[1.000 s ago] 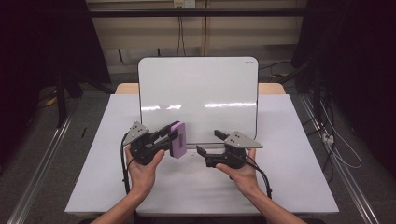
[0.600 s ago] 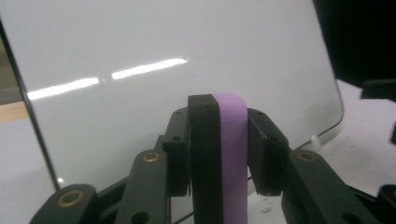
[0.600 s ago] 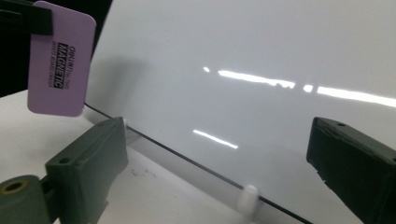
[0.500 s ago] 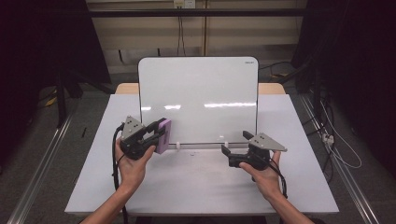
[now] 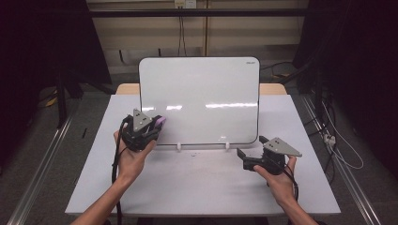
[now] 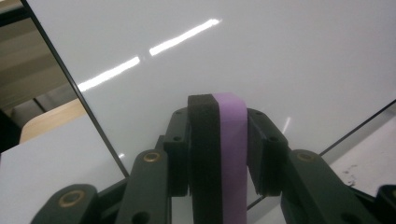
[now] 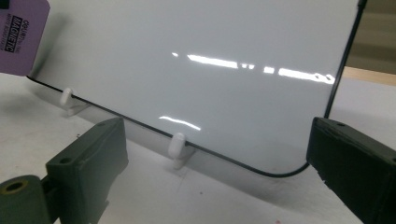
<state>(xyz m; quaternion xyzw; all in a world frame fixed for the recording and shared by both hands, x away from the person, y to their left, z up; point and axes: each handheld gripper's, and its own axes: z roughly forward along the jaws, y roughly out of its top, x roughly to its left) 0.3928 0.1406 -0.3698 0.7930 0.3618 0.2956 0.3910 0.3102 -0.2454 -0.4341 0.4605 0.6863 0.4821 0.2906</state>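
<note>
We note a white counter [image 5: 197,183] with a strip of bare wood [image 5: 272,88] showing at its far edge. Behind it runs a beige wall [image 5: 141,33] with cables [image 5: 180,35] hanging from an outlet [image 5: 184,3]. Dark curtains [image 5: 42,56] flank both sides. Metal rails [image 5: 35,176] lie on the grey floor [image 5: 89,108]; loose cables [image 5: 335,140] trail at right. Overhead strip light reflects off glossy surfaces.

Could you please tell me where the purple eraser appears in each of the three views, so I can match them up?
High view: eraser left of centre, in the left gripper, at the whiteboard's lower left.
Left gripper view: eraser centre, clamped between the jaws.
Right gripper view: eraser top left corner.
Shared landmark: the whiteboard.
</note>
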